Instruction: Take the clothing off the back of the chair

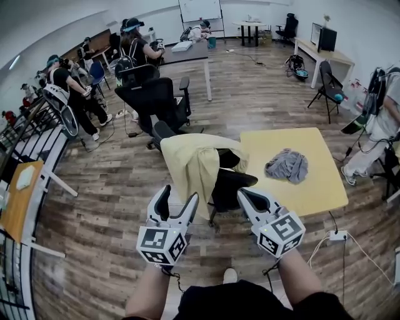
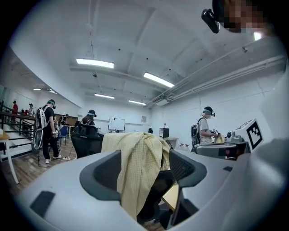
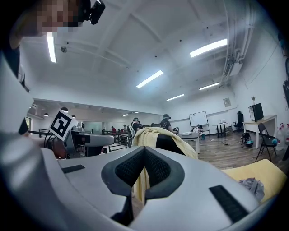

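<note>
The left tongs [image 1: 177, 201] are lowest in the head view, at its left. Their jaws stand released, spread wide, and nothing is pressed between them. The right tongs [image 1: 245, 195] are beside them to the right, clenched, with the pads meeting at the tips and gripping nothing. Both point level towards a chair [image 1: 232, 185] and stop short of it. A forearm runs back from each towards the bottom edge.

Just beyond the tongs is the black chair on a wooden floor [image 1: 112, 206]. A pale yellow garment [image 1: 195, 164] is draped over the top of the chair back. It hangs in long folds down the side facing the person, with one end trailing over the top towards the seat. In the left gripper view, the garment shows through the gap between the open jaws, apart from them.

To the right of the chair, just beside it, is a yellow worktop [image 1: 312, 190]. A crumpled grey cloth [image 1: 287, 165] lies on it, apart from the garment.

Farther back, a second black office chair [image 1: 153, 100] stands behind the first. People in headgear [image 1: 134, 44] are gathered at the far left. Another person [image 1: 380, 125] stands at the right edge. A whiteboard [image 1: 200, 9] is at the far wall.
</note>
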The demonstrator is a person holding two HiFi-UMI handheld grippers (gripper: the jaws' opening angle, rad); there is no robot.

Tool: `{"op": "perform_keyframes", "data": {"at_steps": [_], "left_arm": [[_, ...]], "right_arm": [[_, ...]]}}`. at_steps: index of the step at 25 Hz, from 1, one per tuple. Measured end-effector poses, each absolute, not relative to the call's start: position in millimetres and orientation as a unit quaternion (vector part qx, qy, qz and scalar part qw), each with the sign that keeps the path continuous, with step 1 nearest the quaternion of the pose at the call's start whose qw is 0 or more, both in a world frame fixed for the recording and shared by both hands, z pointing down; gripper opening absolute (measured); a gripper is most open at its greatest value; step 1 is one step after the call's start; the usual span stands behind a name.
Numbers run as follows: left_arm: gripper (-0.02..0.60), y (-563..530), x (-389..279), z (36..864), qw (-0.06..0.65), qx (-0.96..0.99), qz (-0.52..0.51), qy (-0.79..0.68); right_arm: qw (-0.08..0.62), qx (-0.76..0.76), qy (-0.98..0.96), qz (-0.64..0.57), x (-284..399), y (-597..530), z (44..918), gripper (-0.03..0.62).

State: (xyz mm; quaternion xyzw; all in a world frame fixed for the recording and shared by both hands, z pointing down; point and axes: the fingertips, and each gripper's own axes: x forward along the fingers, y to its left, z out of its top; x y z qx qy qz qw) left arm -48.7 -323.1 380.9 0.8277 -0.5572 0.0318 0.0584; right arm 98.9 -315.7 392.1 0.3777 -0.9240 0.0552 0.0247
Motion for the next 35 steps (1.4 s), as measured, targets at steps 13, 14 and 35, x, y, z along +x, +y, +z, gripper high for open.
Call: {"op": "perform_keyframes", "data": {"at_steps": [13, 14, 35], "left_arm": [[0.362, -360.5, -35.6, 388.1, 0.055, 0.811, 0.059, -0.579], [0.363, -364.7, -35.6, 389.0, 0.053, 0.810, 0.061, -0.580], [0.396, -454.8, -41.9, 422.6, 0.041, 0.783, 0.101, -0.613]], "right_arm": [[0.030, 0.379, -0.923, 0.062, 127.8, -322.3, 397.0, 0.012], [0.031, 0.381, -0.922, 0.062, 129.7, -324.1, 397.3, 0.012], [0.047, 0.424, -0.900, 0.093, 156.4, -372.6, 431.1, 0.012]]}}
